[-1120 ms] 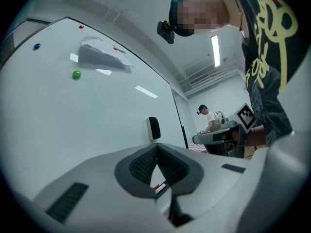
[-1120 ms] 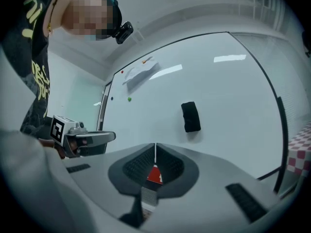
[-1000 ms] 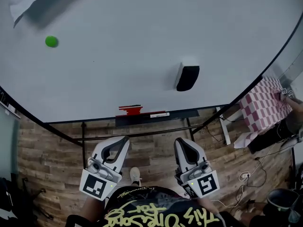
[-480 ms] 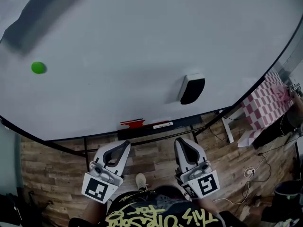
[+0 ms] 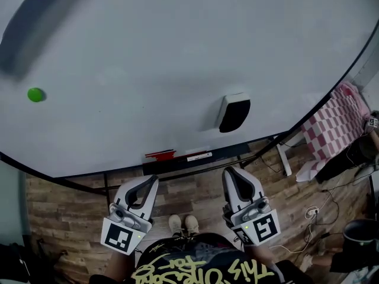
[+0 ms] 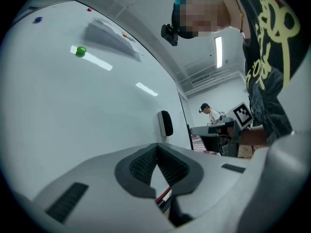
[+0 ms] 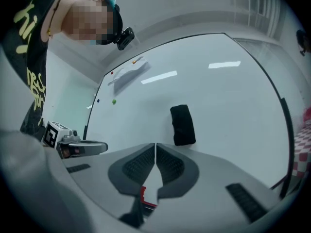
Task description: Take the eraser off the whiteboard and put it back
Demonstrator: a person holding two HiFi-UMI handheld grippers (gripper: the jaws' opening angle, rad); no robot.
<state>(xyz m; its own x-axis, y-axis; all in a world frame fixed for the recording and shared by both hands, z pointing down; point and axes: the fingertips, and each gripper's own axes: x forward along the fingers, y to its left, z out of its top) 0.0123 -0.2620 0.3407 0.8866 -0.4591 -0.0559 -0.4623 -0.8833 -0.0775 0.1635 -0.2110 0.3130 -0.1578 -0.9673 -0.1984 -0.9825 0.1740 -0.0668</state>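
A green magnet (image 5: 35, 94) sits far ahead and left of the left gripper (image 5: 149, 183), a red marker (image 5: 161, 155) just ahead of it. A pink checked cloth (image 5: 331, 129) lies well right of the right gripper (image 5: 233, 174).

Black shirt (image 5: 177, 260), yellow graffiti lettering; left gripper (image 5: 154, 182), right gripper (image 5: 229, 174): white, dark ribbed fingers (image 7: 138, 166), marker cubes (image 5: 123, 236).

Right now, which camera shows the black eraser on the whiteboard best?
The right gripper view: the black block-shaped eraser sits close, unobstructed, its broad face towards the camera. The head view shows the eraser smaller and foreshortened from above. The left gripper view catches it from the side, narrow and small.
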